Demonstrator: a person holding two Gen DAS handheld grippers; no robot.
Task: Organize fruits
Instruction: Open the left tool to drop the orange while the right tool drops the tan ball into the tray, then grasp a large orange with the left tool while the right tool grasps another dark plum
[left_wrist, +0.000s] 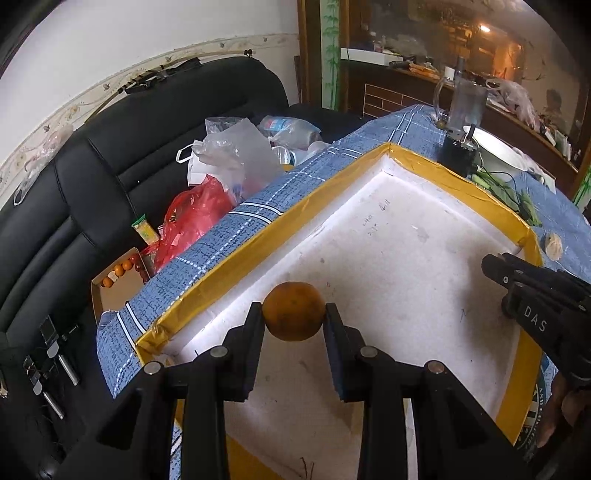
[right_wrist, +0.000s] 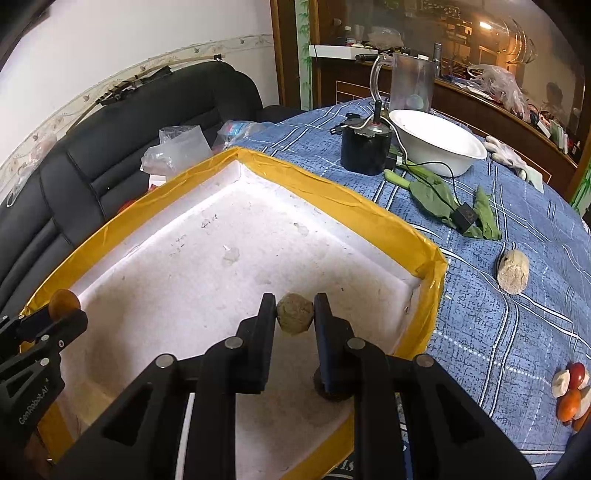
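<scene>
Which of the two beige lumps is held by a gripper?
The smaller lump, pinched by the right gripper over the foam box. The larger lump lies free on the blue cloth, outside the box.

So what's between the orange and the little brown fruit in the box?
Nothing: only bare white foam floor between the orange and brown fruit, seen from the right wrist.

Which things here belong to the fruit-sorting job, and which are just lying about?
Job:
- orange in left gripper
- small brownish fruit in right gripper
- foam box
- cut fruit pieces

Lying about:
- white bowl
- leafy greens
- black canister
- plastic bags
</scene>
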